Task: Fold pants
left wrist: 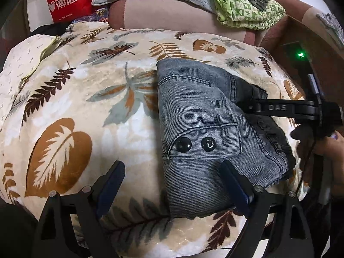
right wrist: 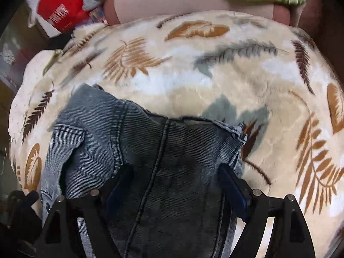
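Lying folded, grey denim pants (left wrist: 200, 129), 2 snaps (left wrist: 183, 144)

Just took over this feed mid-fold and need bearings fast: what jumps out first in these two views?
A folded bundle of grey denim pants lies on a cream blanket with brown and grey leaves; two black snaps show on its pocket flap. Both sets of jaws are open: the left gripper at the bundle's near edge, the right gripper over its darker side.

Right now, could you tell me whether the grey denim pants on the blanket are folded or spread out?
Folded. The pants lie as a compact layered bundle on the leaf-print blanket, with no legs stretched out and edges stacked along the right side.
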Demonstrator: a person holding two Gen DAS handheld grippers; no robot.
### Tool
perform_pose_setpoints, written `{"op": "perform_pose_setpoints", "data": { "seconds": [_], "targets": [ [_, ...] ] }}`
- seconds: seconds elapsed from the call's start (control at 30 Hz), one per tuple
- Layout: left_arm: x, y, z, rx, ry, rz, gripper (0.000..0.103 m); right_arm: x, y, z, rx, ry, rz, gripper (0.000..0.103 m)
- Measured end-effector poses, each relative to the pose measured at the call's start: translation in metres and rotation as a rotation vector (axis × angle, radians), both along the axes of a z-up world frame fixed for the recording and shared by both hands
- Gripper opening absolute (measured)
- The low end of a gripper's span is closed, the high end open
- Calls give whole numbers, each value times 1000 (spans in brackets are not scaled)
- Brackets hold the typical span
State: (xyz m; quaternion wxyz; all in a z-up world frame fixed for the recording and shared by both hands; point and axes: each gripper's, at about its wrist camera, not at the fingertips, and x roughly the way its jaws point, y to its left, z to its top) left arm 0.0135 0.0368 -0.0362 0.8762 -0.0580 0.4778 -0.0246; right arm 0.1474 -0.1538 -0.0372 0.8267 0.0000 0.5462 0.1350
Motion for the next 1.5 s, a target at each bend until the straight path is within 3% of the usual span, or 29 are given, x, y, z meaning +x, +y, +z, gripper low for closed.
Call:
{"op": "perform_pose_setpoints", "data": {
  "seconds": [0.1,0.27,0.33,0.4,0.43,0.53,0.63,0.7,0.8,0.87,1.13,1.33,1.5],
  "targets": [
    [0,0,0,2,3,6,90,-12,-7,15,12,-6,-13,85],
    [-1,-1,1,11,4,11,90,-71,-19,47,83,-75,12,85],
    [-1,-1,1,14,5,13,90,-97,-16,40,73,-76,40,85],
    [0,-2,0,12,20,9,90,-107,-7,13,-3,-37,89,86],
    [0,-2,0,13,26,8,90,-108,-8,4,12,-33,84,89],
    [-6,-1,11,32,1,11,90,-107,-15,16,57,-37,35,89],
    [-9,0,16,27,-20,27,90,-118,-19,43,87,-120,35,89],
    [-6,-8,8,57,18,10,90,-124,-19,42,76,-131,45,90],
    [-6,-18,-1,114,18,-12,91,-119,-16,-3,22,-13,70,96],
    [-8,-18,2,134,2,-17,91,-119,-18,4,27,-34,63,96],
    [-6,-13,-2,91,8,-8,93,-93,-22,55,27,-139,26,96],
    [-4,-9,-5,70,14,-3,97,-41,-7,52,-19,-152,14,96],
    [-2,-7,-8,55,13,0,99,-67,1,35,-27,-143,36,96]
  ]
}}
